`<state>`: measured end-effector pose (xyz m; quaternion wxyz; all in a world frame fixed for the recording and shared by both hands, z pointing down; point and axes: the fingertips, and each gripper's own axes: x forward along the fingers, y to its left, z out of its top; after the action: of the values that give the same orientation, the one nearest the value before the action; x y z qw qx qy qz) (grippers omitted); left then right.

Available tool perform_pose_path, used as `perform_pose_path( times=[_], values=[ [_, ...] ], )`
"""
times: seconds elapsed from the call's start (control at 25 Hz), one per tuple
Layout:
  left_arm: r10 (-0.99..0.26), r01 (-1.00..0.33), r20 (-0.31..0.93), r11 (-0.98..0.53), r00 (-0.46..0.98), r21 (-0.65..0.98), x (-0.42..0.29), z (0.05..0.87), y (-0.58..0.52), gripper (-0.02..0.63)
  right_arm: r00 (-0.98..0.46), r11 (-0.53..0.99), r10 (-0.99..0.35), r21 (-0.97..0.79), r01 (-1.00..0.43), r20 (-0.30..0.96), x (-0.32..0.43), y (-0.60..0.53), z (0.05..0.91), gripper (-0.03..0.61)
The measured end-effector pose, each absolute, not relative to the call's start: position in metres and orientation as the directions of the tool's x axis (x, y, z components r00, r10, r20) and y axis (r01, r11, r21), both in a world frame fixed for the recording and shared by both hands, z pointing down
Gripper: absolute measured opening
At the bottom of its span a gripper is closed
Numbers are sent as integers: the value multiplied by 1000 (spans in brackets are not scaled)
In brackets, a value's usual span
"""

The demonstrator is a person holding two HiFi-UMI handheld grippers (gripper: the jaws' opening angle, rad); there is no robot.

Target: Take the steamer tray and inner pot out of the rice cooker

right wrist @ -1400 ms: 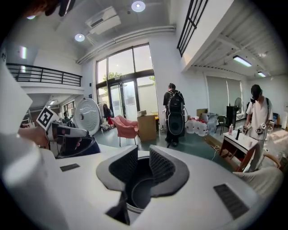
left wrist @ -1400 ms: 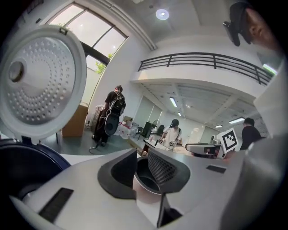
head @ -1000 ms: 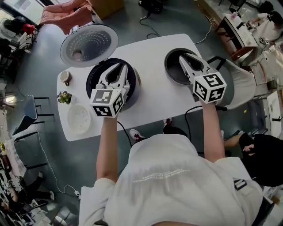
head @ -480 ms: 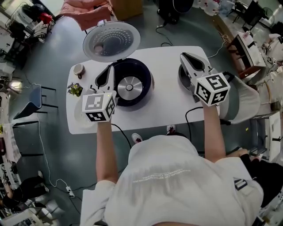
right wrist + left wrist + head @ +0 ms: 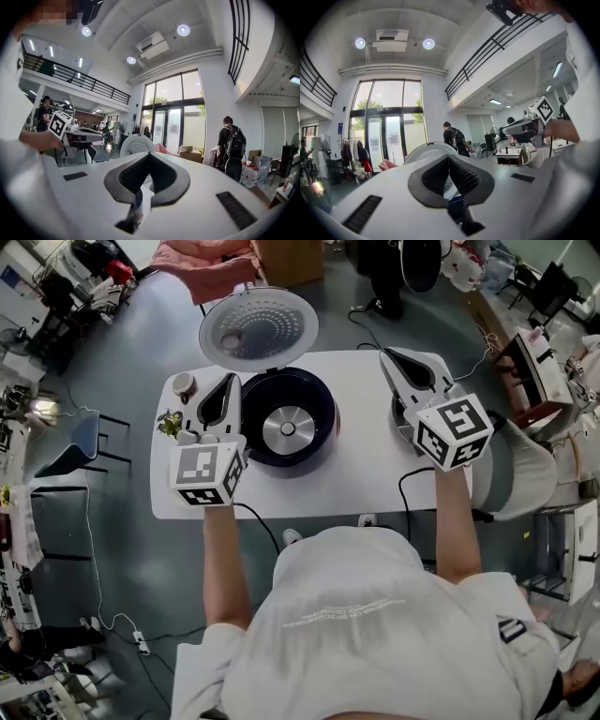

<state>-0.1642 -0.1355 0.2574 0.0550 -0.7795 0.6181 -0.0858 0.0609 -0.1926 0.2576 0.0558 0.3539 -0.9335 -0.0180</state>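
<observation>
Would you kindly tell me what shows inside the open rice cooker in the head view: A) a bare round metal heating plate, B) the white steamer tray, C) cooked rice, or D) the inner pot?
A: with the lid tipped back, the dark well of the rice cooker shows only a shiny round heating plate at its bottom.

My head view looks steeply down from above the person, taking in the whole bench and both claws from well above. The left gripper view rides close behind the left claw and faces level along its jaws, across the hall toward the glass doors. The right gripper view does the same on the right claw. Both share the raised cooker lid just beyond their tips, and each catches the other claw off to one side. The head view shows that lid too.
</observation>
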Motion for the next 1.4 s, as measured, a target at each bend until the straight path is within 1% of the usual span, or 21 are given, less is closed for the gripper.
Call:
perform_pose_path(
  times=[0.32,0.6,1.4],
  values=[
    [-976,-952,24,-216,216,-217,-170,237,-123,18,-770,770,-635,126,-625,63,45,-186,236,26],
    [-977,-950,2,-210,215,-232,-175,224,-110,18,-785,784,-616,142,-604,66,32,-175,233,25],
    [-967,-949,33,-253,251,-187,-180,245,-116,18,-771,778,-627,142,-613,110,23,-176,253,25]
  ],
)
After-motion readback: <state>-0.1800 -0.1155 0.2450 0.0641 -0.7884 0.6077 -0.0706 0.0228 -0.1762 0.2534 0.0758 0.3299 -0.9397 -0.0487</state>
